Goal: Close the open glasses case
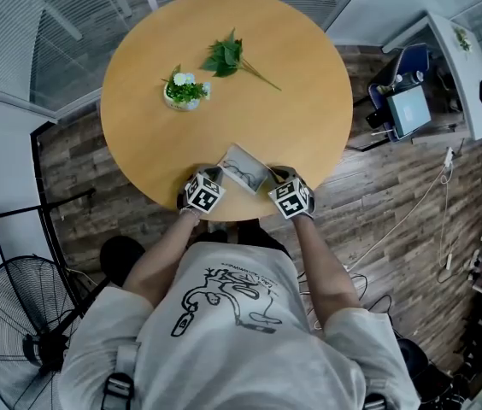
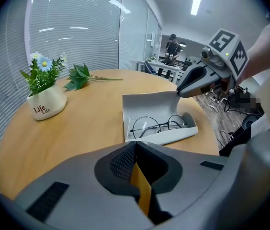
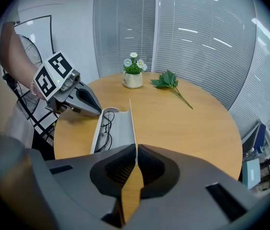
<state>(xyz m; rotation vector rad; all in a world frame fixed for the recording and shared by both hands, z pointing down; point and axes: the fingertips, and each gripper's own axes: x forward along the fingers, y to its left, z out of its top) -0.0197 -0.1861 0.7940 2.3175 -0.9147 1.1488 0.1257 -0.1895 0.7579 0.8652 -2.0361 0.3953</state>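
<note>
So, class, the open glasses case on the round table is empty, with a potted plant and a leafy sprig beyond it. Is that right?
Not empty: the glasses case holds a pair of round wire-framed glasses, as the left gripper view shows. The rest is right.

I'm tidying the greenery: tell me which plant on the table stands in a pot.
The daisies, upright in the white pot; the leafy sprig beside them lies loose on the tabletop.

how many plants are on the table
2: a white pot of daisies on the far left part of the table, and a loose leafy sprig lying to its right. Nothing seems hidden.
</note>
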